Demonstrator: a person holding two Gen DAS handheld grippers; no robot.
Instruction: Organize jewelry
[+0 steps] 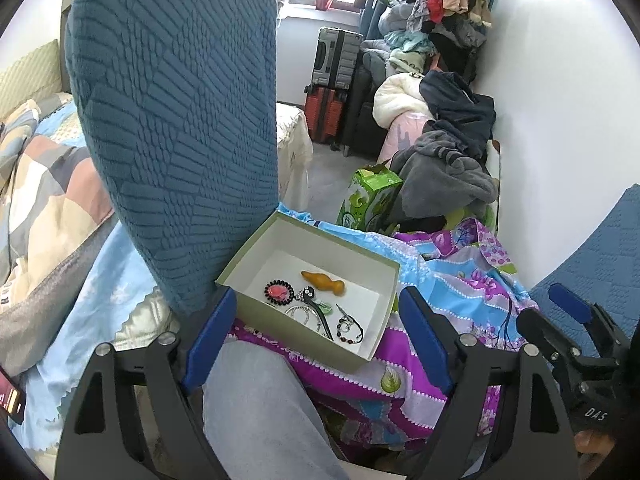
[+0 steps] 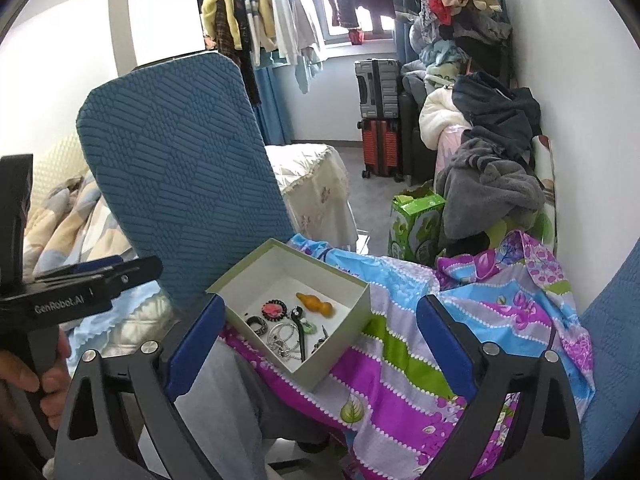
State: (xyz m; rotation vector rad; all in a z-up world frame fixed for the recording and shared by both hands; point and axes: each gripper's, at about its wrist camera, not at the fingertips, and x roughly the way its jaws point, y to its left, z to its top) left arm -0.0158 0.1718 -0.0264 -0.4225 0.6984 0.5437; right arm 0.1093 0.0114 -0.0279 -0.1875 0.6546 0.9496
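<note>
We hold both the left gripper [image 1: 316, 332] and the right gripper [image 2: 320, 344] wide apart with nothing between the pads, hovering near the shallow box [image 1: 384, 312] that rests on the patterned cloth [image 2: 400, 360]. Inside lie the orange pendant [image 1: 322, 280], a pink brooch [image 1: 277, 292], a silver chain [image 2: 282, 338] and a beaded bracelet [image 1: 348, 330]. We judge these light, small and slippery; the chain is limp, best pinched at a bunched part, the pendant across its narrow waist.
</note>
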